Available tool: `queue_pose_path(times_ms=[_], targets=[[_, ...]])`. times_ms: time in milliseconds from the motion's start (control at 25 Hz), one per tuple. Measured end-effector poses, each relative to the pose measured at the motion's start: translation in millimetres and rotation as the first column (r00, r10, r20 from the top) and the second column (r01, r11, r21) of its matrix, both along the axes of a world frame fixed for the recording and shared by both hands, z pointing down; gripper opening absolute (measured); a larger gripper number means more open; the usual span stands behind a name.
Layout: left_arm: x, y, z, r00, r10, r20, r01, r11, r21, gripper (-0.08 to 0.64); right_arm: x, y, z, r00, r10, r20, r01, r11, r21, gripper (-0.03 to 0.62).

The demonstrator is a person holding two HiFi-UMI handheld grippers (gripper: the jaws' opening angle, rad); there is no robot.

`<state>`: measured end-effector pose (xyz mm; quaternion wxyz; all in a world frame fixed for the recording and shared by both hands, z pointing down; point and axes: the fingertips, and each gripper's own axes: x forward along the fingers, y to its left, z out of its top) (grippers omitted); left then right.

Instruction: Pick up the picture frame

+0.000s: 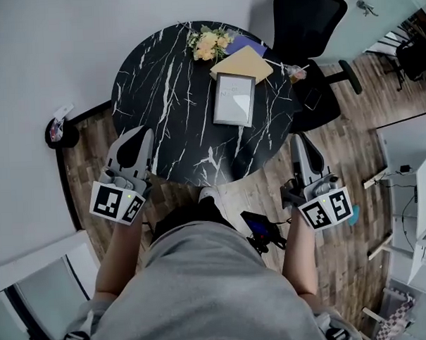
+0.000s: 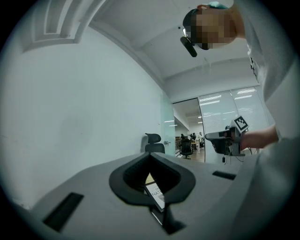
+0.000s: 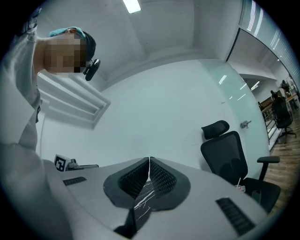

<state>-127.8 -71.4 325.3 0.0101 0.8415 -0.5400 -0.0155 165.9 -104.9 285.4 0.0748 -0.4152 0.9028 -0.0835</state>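
Near: person standing at the 6 o'clock rim of a round black marble tabletop (image 1: 160, 97), one pair of tongs in each hand, both pointing level towards it.

Left tongs (image 1: 145, 135): over the rim at about 7 o'clock. Its own view shows the tips (image 2: 150, 154) met, nothing pinched. The frame shows only through the hollow behind the pads.

Right tongs (image 1: 297, 139): just off the rim at about 4 o'clock. Jaws (image 3: 149, 160) pressed together, empty, with marble visible below them.

Mid: picture frame (image 1: 234, 99) lying flat, face up, on the 3 o'clock side of the tabletop's centre. It is well apart from both tongs, with its long sides running roughly 6 to 12. It also shows in the left gripper view (image 2: 155, 194).

Far: a yellow folder (image 1: 241, 64) at the frame's 12 o'clock end. It touches or slightly overlaps that edge; the head view does not settle which. A purple sheet (image 1: 250, 42) lies beyond it, and a flower bunch (image 1: 209, 44) sits at the 12 o'clock rim. An office chair (image 1: 309, 24) stands past the tabletop at 1 o'clock.

Step in hand: approach. No contact with the frame yet.

Next move, as I judge it: part the jaws before arriving. The right tongs has the shorter reach. A flat frame offers only its edges, so come in low at the free 6 o'clock or 3 o'clock edge. Get one jaw under the rim and lift clear of the folder.
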Motion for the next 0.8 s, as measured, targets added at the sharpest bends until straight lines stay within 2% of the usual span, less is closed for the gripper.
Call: queue_pose_path(times_ms=[440, 800], targets=[[7, -17, 13, 1.0, -0.002, -0.007, 0.002, 0.999, -0.034, 0.006, 2, -23, 15, 1.0, -0.015, 0.002, 0.015, 0.999, -0.035, 0.026], [3, -56, 4, 0.997, 0.074, -0.019, -0.075, 0.997, -0.031, 0.006, -6, -39, 6, 0.999, 0.044, -0.004, -0.045, 0.998, -0.047, 0.026]])
